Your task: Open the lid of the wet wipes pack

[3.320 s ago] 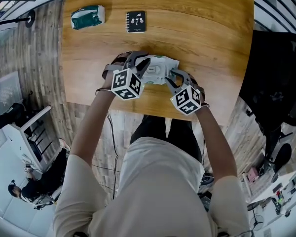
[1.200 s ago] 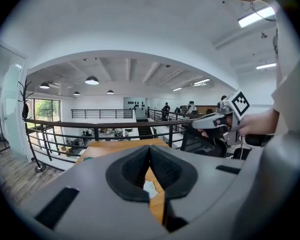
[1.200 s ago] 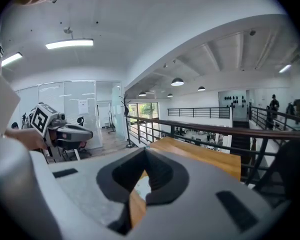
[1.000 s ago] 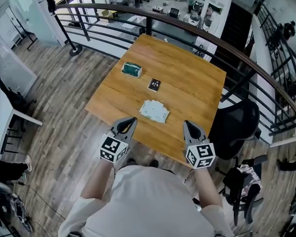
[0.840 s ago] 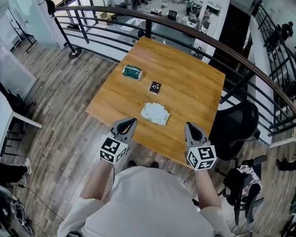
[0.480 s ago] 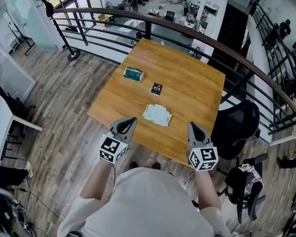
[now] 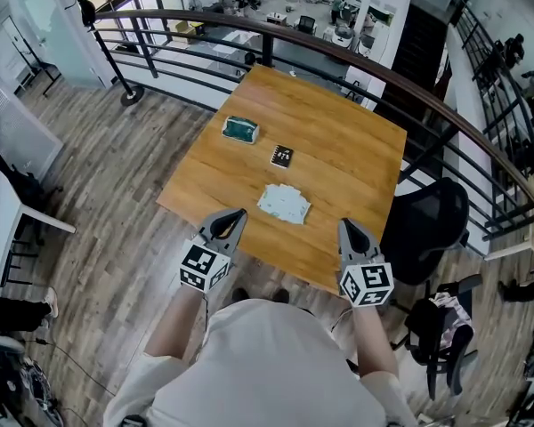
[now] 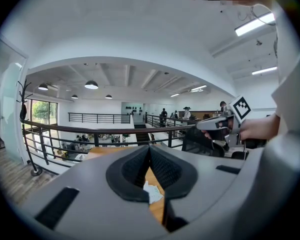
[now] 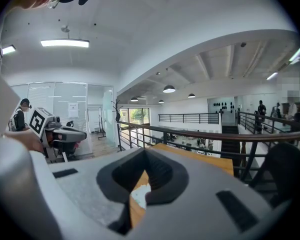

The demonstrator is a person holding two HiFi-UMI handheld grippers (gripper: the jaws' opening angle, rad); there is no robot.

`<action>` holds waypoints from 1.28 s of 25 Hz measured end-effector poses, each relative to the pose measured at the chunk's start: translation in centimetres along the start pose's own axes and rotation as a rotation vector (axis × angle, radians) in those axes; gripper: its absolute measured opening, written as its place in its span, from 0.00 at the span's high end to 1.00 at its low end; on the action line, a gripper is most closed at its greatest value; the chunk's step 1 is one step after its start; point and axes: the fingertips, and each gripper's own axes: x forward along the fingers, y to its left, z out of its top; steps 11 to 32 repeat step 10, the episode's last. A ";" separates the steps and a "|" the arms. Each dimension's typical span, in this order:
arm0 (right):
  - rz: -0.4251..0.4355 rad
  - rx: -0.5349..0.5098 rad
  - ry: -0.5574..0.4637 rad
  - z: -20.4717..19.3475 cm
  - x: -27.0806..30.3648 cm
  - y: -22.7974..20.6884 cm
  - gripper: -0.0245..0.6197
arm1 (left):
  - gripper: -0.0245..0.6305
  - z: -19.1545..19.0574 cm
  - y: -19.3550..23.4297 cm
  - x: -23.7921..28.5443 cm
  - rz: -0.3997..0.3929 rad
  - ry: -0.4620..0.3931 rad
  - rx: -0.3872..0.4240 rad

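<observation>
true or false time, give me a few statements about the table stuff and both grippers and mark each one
1. The wet wipes pack lies on the table, in neither gripper. True.
2. The left gripper is shut on the pack. False: it is shut on nothing, apart from the pack.
3. The right gripper is shut and empty. True.
4. The green packet lies nearer the person than the wipes pack. False: it lies farther off, toward the railing.
5. A small black card lies between the green packet and the wipes pack. True.

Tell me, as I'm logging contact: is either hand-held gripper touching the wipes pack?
No; bare table shows between the wipes pack and both the left hand-held gripper and the right hand-held gripper.
</observation>
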 end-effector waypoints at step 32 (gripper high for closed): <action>0.000 -0.008 -0.001 0.2 0.3 -0.1 0.96 | 0.97 0.0 0.4 0.1 0.006 0.002 -0.007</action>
